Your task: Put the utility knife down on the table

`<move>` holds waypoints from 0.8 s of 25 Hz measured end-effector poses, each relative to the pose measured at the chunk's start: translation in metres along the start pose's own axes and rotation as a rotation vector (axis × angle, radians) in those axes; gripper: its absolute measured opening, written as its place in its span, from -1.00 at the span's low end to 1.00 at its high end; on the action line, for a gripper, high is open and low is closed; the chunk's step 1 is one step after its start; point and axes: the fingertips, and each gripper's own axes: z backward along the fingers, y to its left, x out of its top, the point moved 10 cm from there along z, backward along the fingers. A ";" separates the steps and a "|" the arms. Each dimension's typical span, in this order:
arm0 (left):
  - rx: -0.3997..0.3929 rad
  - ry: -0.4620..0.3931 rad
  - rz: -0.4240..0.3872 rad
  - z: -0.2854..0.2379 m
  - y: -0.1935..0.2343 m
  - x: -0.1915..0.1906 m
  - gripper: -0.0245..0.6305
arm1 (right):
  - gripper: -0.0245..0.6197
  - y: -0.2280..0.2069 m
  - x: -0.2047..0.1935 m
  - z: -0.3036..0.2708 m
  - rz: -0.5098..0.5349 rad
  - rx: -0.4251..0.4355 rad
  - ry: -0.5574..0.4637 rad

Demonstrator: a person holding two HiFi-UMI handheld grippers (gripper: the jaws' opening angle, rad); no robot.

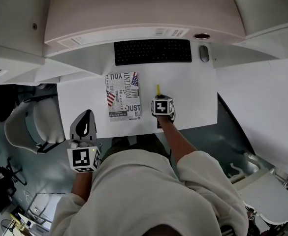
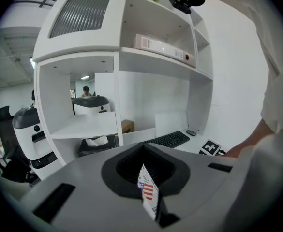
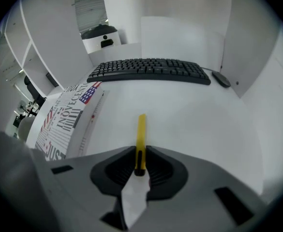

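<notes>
A slim yellow utility knife (image 1: 158, 90) (image 3: 141, 132) is clamped by its near end between the dark pads of my right gripper (image 1: 159, 100) (image 3: 140, 166), which is shut on it. The knife sticks out ahead of the jaws, just over the white table (image 1: 193, 97), beside a printed box. I cannot tell whether its tip touches the surface. My left gripper (image 1: 86, 118) (image 2: 148, 178) hangs off the table's front left edge with its jaws together and nothing held. Only a sliver of the printed box shows through them.
A printed box (image 1: 124, 96) (image 3: 66, 115) lies flat left of the knife. A black keyboard (image 1: 152, 51) (image 3: 148, 70) and a mouse (image 1: 204, 53) (image 3: 222, 79) sit at the back under a shelf unit (image 2: 151, 57). A grey chair (image 1: 33, 124) stands to the left.
</notes>
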 end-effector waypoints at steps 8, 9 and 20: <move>0.014 0.001 0.019 -0.007 0.004 0.000 -0.93 | -0.71 -0.001 0.005 -0.003 -0.040 0.005 0.048; 0.014 0.001 0.020 -0.008 0.004 0.000 -0.93 | -0.71 -0.001 0.006 -0.003 -0.046 0.006 0.054; 0.009 0.001 0.027 -0.015 0.006 0.000 -0.93 | -0.70 -0.003 0.008 -0.005 -0.059 0.024 0.069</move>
